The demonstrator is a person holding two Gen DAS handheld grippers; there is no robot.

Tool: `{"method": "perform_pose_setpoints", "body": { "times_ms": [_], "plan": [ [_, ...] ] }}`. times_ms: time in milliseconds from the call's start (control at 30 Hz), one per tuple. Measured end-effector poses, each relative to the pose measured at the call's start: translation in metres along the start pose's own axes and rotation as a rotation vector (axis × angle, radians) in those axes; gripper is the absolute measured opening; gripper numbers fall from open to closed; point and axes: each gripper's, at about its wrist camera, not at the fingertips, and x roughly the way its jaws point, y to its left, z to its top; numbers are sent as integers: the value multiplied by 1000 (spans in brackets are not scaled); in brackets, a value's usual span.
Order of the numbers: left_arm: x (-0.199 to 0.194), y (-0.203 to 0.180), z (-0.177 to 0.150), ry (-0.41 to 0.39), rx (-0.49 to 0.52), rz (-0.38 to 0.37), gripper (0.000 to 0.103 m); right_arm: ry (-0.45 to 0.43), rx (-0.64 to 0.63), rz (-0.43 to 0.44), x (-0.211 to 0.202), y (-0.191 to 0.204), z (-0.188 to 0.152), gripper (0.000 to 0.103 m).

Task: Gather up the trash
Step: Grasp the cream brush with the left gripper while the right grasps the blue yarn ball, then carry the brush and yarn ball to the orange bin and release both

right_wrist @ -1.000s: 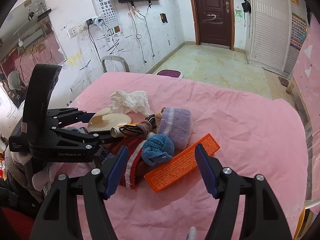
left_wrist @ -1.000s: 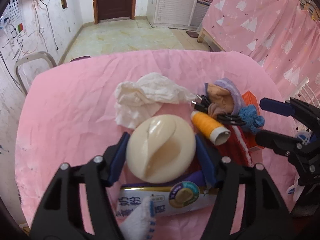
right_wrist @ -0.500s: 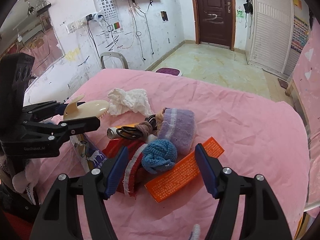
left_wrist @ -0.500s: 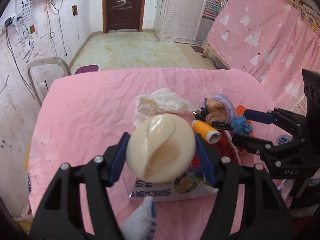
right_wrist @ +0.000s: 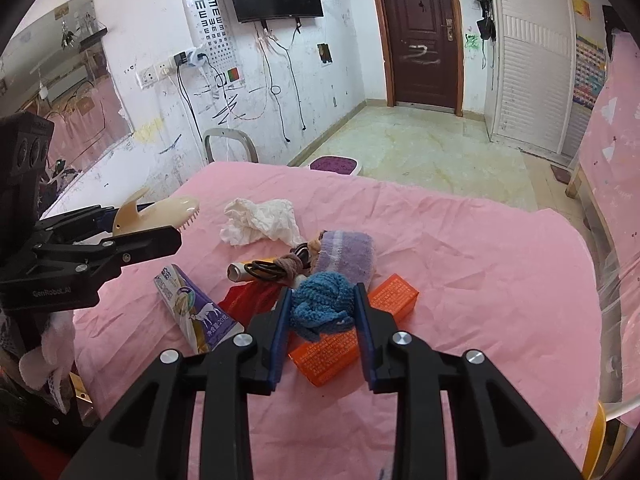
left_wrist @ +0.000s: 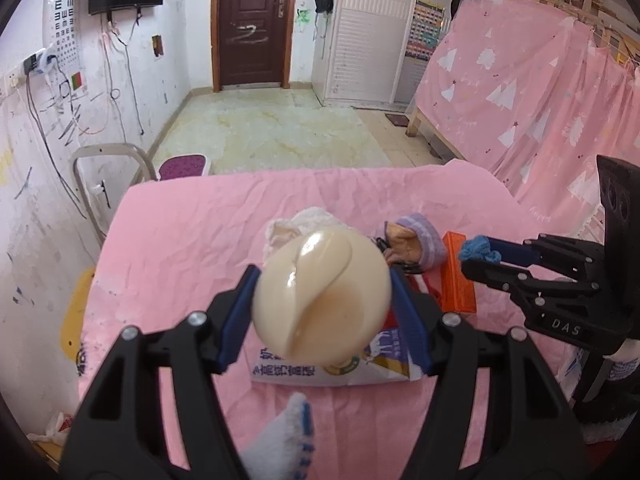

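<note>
- Since 1 s ago: left gripper [left_wrist: 322, 300] lifted the cream brush [left_wrist: 322, 296] clear of the pink tabletop [left_wrist: 180, 248]; right gripper [right_wrist: 322, 310] fingers, wide apart then, were closing w/ the blue knit ball [right_wrist: 322, 304] between them.
- Left fingers were clamped on the brush, held above the purple-white packet [right_wrist: 196, 312].
- Blue ball sat over the orange box [right_wrist: 356, 332], pads touching both its sides.
- Behind: red item, spool w/ black cable, purple sock [right_wrist: 346, 254].
- Farthest: crumpled white tissue [right_wrist: 260, 220] lay on the tabletop, apart from the pile.
</note>
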Motion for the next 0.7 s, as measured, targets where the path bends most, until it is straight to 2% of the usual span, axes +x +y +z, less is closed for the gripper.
{"method": "perform_pose_setpoints", "body": {
  "times_ms": [333,700],
  "plan": [
    [-11,-48,6,-25,62,-22,63,-99,74,-51,-55,-34,-16,21],
    [-2,-140,18,-22,186,-113,63,-201,214,-153,-116,-105,-55,21]
  ]
}}
